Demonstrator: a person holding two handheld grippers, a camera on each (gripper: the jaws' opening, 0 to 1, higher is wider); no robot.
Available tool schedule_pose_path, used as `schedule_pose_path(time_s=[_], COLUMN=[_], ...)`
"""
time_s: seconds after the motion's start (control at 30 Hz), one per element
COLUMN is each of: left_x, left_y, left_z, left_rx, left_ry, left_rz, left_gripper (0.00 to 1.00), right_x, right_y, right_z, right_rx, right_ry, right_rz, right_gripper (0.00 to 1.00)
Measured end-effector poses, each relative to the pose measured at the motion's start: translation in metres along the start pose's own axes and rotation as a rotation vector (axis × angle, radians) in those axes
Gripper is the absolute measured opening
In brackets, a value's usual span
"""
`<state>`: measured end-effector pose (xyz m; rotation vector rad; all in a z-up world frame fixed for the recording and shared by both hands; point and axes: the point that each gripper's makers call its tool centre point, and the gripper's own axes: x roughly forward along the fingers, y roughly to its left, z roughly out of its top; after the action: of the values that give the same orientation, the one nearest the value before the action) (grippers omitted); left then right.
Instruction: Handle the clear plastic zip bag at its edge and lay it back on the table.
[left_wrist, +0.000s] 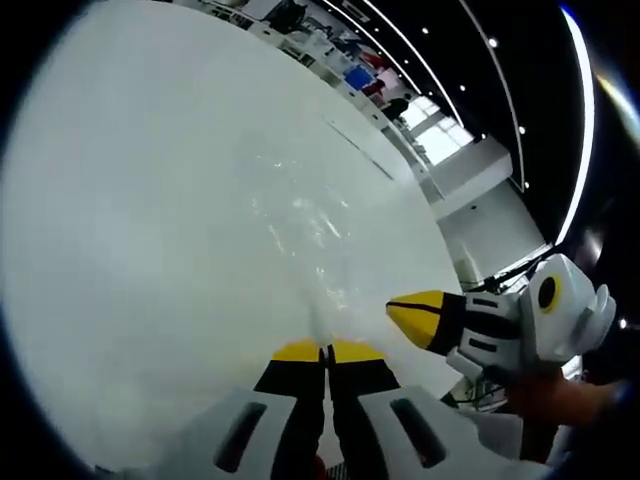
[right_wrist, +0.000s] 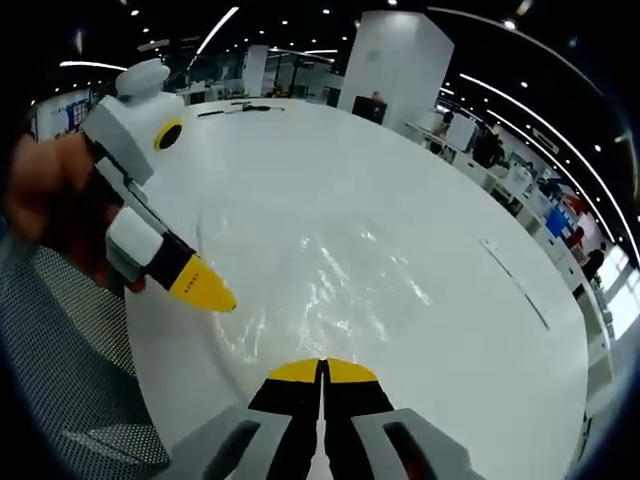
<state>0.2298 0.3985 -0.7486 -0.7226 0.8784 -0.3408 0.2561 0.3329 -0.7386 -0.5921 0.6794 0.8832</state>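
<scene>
both grippers (left_wrist: 324, 350) (right_wrist: 322, 367) pinch bag (right_wrist: 330, 280) edge over table (right_wrist: 300, 160).

White-and-grey left hand-held gripper (left_wrist: 325, 352), black jaws tipped yellow, matching right hand-held gripper (right_wrist: 322, 367), grey mesh-patterned sleeve (right_wrist: 70, 370)

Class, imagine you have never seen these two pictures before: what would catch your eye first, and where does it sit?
The yellow-tipped left gripper and right gripper stand out first, each with jaws closed at the bottom of its own view. Between them lies the clear plastic zip bag, a crinkled, shiny sheet on the white table. Both grippers seem to pinch its near edge, though the clear film makes that hard to confirm.
</scene>
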Motion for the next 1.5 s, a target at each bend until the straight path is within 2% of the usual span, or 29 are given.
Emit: schedule_pose_path(time_s=[0.1, 0.17, 0.37, 0.67, 0.8, 0.87, 0.97, 1.13, 1.2, 1.27, 1.37, 1.5], left_x=[0.000, 0.000, 0.003, 0.000, -0.002, -0.003, -0.004, -0.005, -0.005, -0.005, -0.005, -0.004], left_y=[0.001, 0.000, -0.002, -0.008, -0.013, -0.017, -0.018, -0.018, -0.020, -0.023, -0.025, -0.026], left_z=[0.000, 0.001, 0.003, 0.005, 0.007, 0.008, 0.010, 0.010, 0.009, 0.007, 0.005, 0.003], left_rx=[0.001, 0.000, 0.000, -0.019, -0.024, -0.044, -0.048, -0.069, -0.073, -0.068, -0.062, -0.055], left_ry=[0.000, -0.003, -0.005, -0.018, -0.024, -0.031, -0.040, -0.046, -0.044, -0.039, -0.033, -0.028], left_rz=[0.003, 0.003, -0.005, -0.021, -0.032, -0.046, -0.053, -0.060, -0.065, -0.067, -0.071, -0.069], left_gripper=[0.00, 0.00, 0.00, 0.00, 0.00, 0.00, 0.00, 0.00, 0.00, 0.00, 0.00, 0.00], right_x=[-0.003, -0.002, -0.002, 0.003, 0.003, 0.002, 0.001, 0.002, 0.003, 0.002, 0.000, -0.002], right_y=[0.005, 0.009, 0.034, 0.055, 0.061, 0.062, 0.067, 0.061, 0.060, 0.056, 0.055, 0.057], right_z=[0.005, 0.007, 0.010, 0.007, 0.007, 0.004, 0.005, 0.009, 0.009, 0.007, 0.003, 0.002], right_rx=[0.017, 0.019, -0.007, -0.038, -0.095, -0.170, -0.151, -0.149, -0.155, -0.160, -0.135, -0.146], right_ry=[-0.020, -0.034, -0.055, -0.045, -0.026, -0.007, -0.011, -0.014, -0.012, 0.000, 0.002, 0.002], right_rz=[0.014, 0.036, 0.081, 0.113, 0.111, 0.082, 0.086, 0.047, 0.042, 0.031, 0.024, 0.027], right_gripper=[0.00, 0.04, 0.10, 0.20, 0.24, 0.23, 0.23, 0.20, 0.16, 0.07, 0.06, 0.02])
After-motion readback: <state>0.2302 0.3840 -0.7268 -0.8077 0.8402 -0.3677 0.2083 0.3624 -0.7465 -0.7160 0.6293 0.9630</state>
